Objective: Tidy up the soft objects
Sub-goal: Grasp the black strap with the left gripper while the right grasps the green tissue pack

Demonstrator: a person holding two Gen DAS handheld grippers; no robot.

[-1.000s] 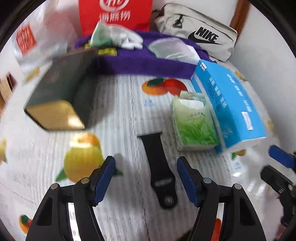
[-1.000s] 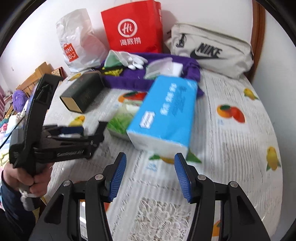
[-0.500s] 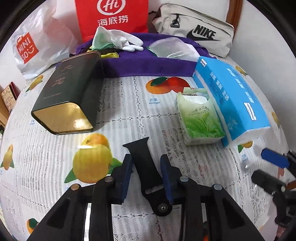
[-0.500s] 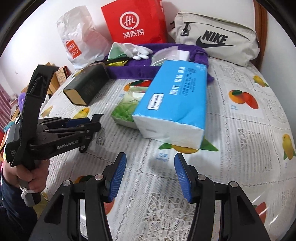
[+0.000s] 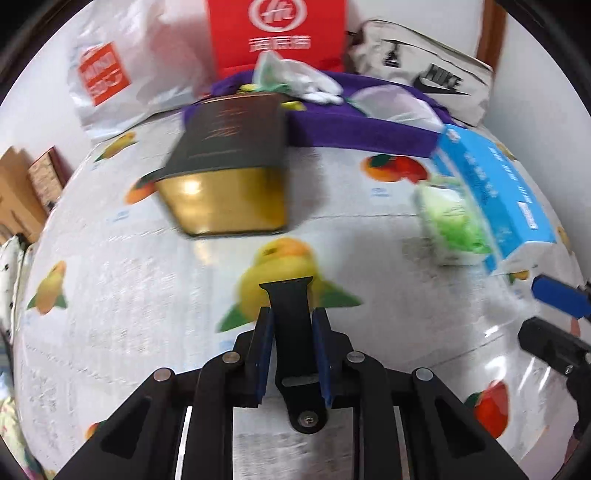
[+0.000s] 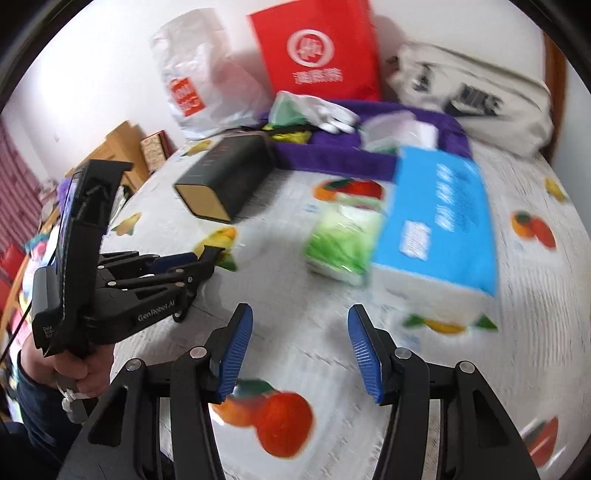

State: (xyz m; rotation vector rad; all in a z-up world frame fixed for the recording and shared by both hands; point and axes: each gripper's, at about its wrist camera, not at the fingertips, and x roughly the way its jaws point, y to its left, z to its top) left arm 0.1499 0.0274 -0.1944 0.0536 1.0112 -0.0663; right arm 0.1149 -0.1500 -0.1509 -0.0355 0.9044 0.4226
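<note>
A black watch strap [image 5: 290, 295] sticks out forward between the blue pads of my left gripper [image 5: 292, 314], whose jaws are closing and press on both its edges. It hangs over a yellow fruit print on the tablecloth. In the right wrist view the left gripper [image 6: 207, 258] shows from the side, held by a hand. My right gripper [image 6: 300, 314] stands open with nothing between its fingers, short of a green tissue pack [image 6: 340, 243] and a blue tissue pack [image 6: 439, 218]. Its fingers [image 5: 557, 295] show at the right edge of the left wrist view.
A dark box with a gold end [image 5: 229, 177] lies at the left middle. Behind it a purple tray [image 5: 369, 129] holds white gloves [image 5: 314, 81] and a clear bag. A red paper bag [image 5: 277, 33], a white plastic bag [image 5: 110, 74] and a grey Nike bag [image 5: 436, 77] line the wall.
My left gripper closed on the black strap and carried it left, from bare cloth to over the yellow fruit print. The right gripper shifted left too, still open.
</note>
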